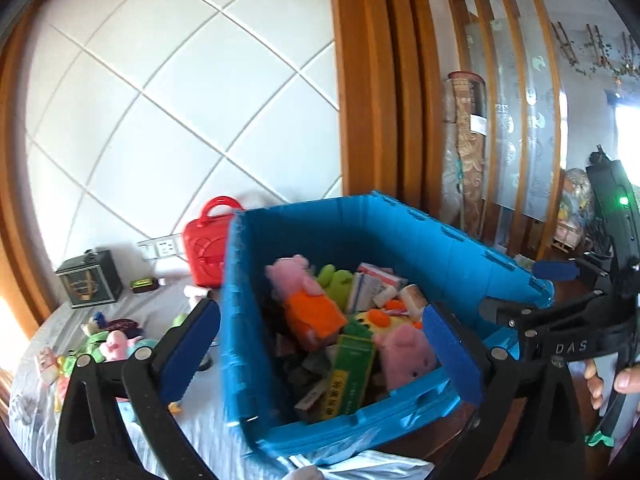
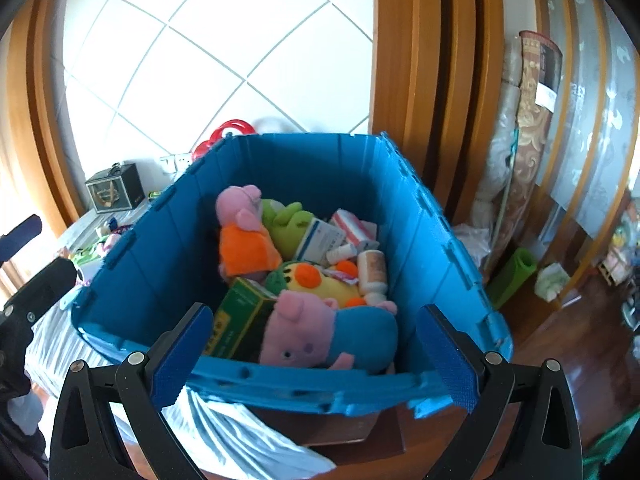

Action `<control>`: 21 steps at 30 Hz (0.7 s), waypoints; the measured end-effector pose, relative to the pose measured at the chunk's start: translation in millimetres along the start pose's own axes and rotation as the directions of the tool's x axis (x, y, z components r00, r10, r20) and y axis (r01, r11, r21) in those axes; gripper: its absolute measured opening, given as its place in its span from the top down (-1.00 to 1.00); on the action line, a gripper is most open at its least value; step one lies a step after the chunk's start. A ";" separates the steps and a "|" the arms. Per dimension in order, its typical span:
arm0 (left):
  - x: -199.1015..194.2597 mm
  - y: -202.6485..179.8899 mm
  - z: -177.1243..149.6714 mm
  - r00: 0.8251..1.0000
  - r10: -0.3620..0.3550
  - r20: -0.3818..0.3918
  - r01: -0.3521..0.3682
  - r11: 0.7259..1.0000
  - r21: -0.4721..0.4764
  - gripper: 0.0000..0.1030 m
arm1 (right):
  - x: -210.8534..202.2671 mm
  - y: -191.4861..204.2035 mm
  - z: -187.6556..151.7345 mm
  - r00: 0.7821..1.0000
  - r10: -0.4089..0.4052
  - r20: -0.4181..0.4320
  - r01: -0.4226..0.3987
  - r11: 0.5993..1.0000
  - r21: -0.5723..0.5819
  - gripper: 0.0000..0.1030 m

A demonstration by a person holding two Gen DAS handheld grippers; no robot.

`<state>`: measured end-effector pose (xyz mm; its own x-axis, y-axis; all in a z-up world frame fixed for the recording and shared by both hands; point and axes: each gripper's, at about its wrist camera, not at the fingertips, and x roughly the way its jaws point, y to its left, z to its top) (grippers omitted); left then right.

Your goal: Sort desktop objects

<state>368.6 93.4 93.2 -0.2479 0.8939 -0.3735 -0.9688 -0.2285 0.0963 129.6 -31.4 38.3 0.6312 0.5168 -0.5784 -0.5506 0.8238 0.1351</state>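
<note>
Both claws, the left claw (image 1: 316, 344) and the right claw (image 2: 316, 352), are spread wide and hold nothing. The blue bin (image 2: 160, 248) is nearly full of toys. More toys (image 1: 112, 344) wait on the surface (image 1: 36, 360). Next, I think, reach left and pinch one.

My crate (image 2: 432, 240) is ribbed blue plastic; the pig (image 2: 320, 336) in it is fuzzy plush, the box (image 2: 240, 320) glossy card. The tablecloth (image 1: 36, 344) is sheeny cloth.
</note>
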 end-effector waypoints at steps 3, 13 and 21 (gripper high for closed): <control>-0.2 14.8 -1.3 0.999 -0.031 -0.041 0.030 0.999 -0.031 -0.99 | -6.6 15.5 -1.6 1.000 -0.025 0.016 0.025 1.000 0.009 -0.99; -5.2 33.8 -10.8 0.993 -0.063 -0.100 0.060 0.998 -0.031 -0.99 | -18.5 35.2 -11.9 0.998 -0.070 0.004 0.070 0.996 0.057 -0.99; -15.2 38.2 -16.4 0.993 -0.069 -0.099 0.065 0.997 -0.035 -0.99 | -25.4 39.0 -19.5 0.997 -0.076 0.003 0.075 0.995 0.072 -0.99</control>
<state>335.3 64.8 87.5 -0.1798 0.8647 -0.4690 -0.9823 -0.1829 0.0394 81.5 -16.9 42.5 0.6726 0.4535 -0.5848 -0.4608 0.8750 0.1486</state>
